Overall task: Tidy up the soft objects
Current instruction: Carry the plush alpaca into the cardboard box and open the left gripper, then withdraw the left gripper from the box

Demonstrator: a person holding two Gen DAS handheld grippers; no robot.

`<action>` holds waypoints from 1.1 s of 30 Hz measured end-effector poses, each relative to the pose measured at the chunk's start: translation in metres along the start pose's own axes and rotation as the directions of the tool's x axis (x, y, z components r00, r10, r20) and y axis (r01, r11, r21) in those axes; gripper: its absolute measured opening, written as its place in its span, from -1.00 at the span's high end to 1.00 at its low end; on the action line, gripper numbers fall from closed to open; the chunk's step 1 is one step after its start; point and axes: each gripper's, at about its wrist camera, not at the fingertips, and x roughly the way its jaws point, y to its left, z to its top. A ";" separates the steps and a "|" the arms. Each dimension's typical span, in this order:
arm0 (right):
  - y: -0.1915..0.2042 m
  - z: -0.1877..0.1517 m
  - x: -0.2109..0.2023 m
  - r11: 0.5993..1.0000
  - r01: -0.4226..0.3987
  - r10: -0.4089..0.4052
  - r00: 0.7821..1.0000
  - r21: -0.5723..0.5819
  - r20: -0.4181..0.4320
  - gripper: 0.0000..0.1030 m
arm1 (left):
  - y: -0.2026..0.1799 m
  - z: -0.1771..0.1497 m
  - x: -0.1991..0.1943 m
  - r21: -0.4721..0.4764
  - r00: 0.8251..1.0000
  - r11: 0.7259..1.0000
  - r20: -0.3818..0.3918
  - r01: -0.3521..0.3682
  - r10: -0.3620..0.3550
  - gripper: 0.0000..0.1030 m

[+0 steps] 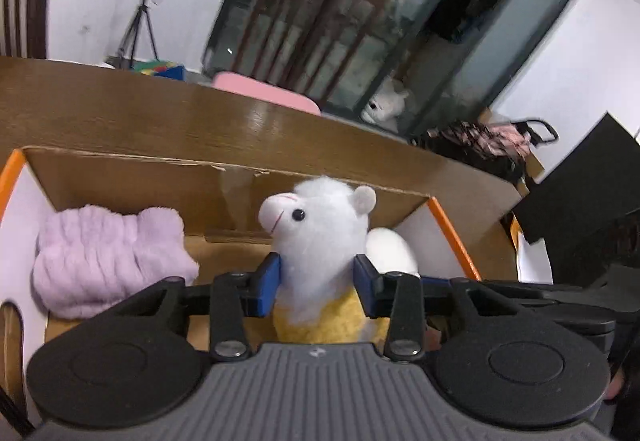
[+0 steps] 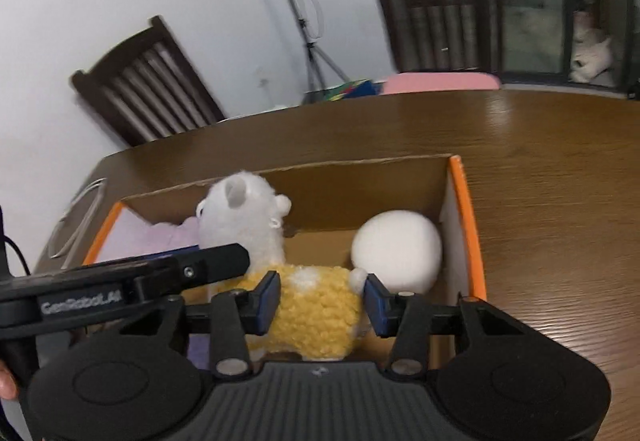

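Note:
A plush alpaca (image 1: 320, 241) with a white head and yellow body stands upright in an open cardboard box (image 1: 120, 169). My left gripper (image 1: 318, 281) is shut on its white neck. My right gripper (image 2: 322, 299) is shut on its yellow body (image 2: 316, 313) from behind. A lilac fluffy cloth (image 1: 108, 257) lies in the box's left part; it also shows in the right wrist view (image 2: 168, 237). A white soft ball (image 2: 396, 249) sits in the box's right corner, partly hidden behind the alpaca in the left wrist view (image 1: 390, 249).
The box (image 2: 466, 209) has orange-edged flaps and stands on a brown wooden table (image 2: 540, 161). Dark wooden chairs (image 2: 148, 81) stand behind the table, one with a pink cushion (image 2: 440, 81). A tripod (image 2: 316, 41) stands by the white wall. A dark bag (image 1: 484, 145) lies at the right.

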 end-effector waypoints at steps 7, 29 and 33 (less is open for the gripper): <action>-0.003 -0.010 -0.018 0.998 0.025 -0.025 1.000 -0.063 -0.003 0.02 | -0.007 -0.023 0.001 0.005 1.000 1.000 -0.022 0.002 -0.002 0.17; 0.023 -0.027 -0.164 0.990 0.004 0.019 0.988 -0.143 0.154 -0.10 | -0.074 -0.046 -0.160 0.172 0.976 0.977 0.197 -0.126 0.091 -0.33; 0.026 -0.057 -0.199 0.985 0.036 -0.001 0.978 -0.166 0.207 -0.21 | -0.088 -0.086 -0.201 0.218 0.946 0.954 0.295 -0.205 0.136 -0.46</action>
